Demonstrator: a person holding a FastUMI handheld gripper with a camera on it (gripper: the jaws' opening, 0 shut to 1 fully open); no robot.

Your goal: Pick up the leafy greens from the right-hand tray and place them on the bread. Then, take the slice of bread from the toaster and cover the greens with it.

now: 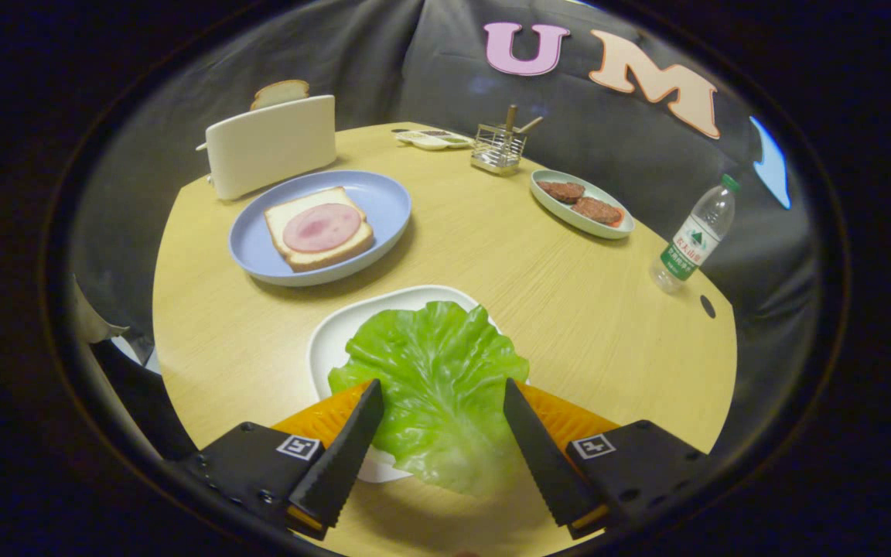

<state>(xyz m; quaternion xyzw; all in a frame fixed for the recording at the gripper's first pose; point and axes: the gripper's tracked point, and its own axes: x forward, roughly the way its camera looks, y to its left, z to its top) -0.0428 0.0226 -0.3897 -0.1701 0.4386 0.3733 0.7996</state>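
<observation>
Gripper (443, 406) at lower centre of frame, jaws spread wide either side of the lettuce leaf (434, 391), gripping nothing. Leaf lies on the white tray (329, 340), overhanging its near edge. Risk: the thin floppy leaf slips or tears on closing, or the tray drags. Ham-topped bread (319, 228) on blue plate (384, 203), upper left; toaster slice (280, 93) behind.

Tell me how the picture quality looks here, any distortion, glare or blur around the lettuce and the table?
In the gripper view, fisheye bending curves the table edge; the lettuce between the open tool fingers is sharp, with soft sheen on its lower edge; the blue plate casts a soft shadow toward the tool; the bottle near the rim looks tilted and slightly soft.
</observation>
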